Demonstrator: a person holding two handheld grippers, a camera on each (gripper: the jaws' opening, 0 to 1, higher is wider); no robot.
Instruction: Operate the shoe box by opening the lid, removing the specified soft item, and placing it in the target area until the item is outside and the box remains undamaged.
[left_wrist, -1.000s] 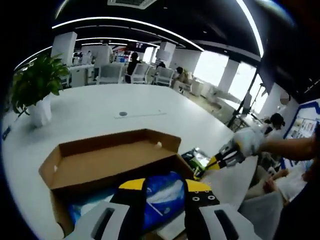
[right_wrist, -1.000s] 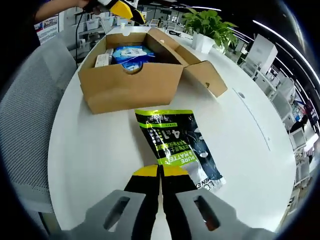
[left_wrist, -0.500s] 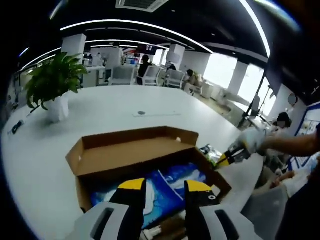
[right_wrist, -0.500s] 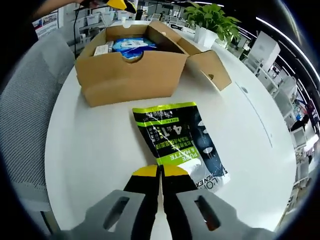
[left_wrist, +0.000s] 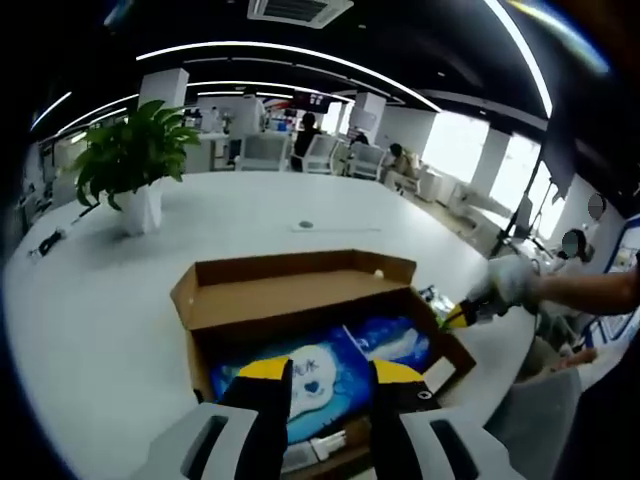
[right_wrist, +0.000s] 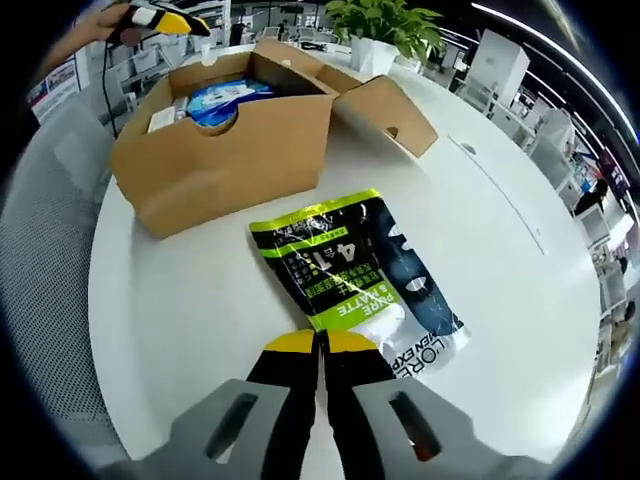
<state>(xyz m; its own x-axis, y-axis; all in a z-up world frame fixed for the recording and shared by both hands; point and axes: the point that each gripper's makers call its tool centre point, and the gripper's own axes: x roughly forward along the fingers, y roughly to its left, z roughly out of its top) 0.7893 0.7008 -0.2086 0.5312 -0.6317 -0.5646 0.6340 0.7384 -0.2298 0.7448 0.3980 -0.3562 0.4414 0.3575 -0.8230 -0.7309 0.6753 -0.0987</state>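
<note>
Box (right_wrist: 225, 140): you had one, lid (right_wrist: 385, 112) open, on the table (right_wrist: 180, 310), two blue packs (left_wrist: 320, 368) inside. One green pouch (right_wrist: 350, 285) lay outside, near it. Your left gripper (left_wrist: 333, 375) stood released above the packs; your right gripper (right_wrist: 320, 345) was clenched, empty. Since a second earlier, more of the box's inside showed.

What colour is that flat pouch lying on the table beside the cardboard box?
The pouch is black with lime-green bands and white lettering, clearest in the right gripper view.
</note>
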